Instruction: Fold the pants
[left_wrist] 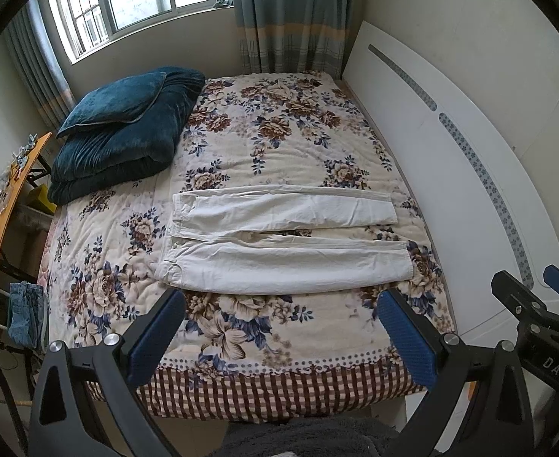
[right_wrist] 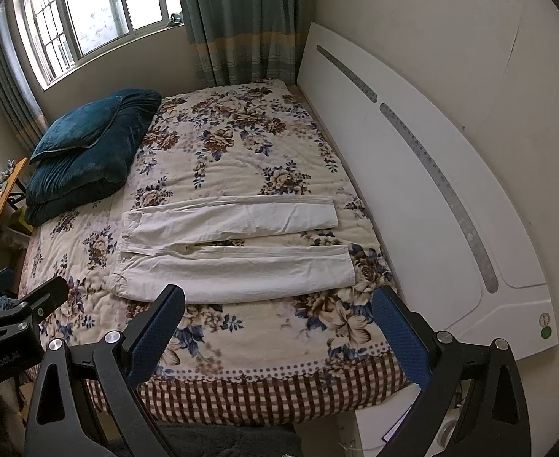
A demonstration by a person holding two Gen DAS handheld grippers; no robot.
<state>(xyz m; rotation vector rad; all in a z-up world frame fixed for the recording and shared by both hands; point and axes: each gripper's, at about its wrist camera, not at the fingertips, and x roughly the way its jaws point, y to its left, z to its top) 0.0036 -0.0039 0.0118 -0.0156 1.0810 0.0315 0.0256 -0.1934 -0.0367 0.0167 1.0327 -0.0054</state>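
White pants (left_wrist: 279,238) lie flat on the floral bedspread (left_wrist: 279,144), waistband to the left, both legs stretched to the right with a narrow gap between them. They also show in the right wrist view (right_wrist: 233,243). My left gripper (left_wrist: 279,337) is open and empty, held above the bed's near edge, short of the pants. My right gripper (right_wrist: 277,333) is open and empty too, at the near edge. The right gripper shows at the right edge of the left wrist view (left_wrist: 526,289).
A dark teal pillow and folded quilt (left_wrist: 123,129) sit at the bed's far left. A white headboard (left_wrist: 469,144) runs along the right. A wooden desk (left_wrist: 5,198) and folded jeans (left_wrist: 26,312) stand left of the bed. Window and curtains at the back.
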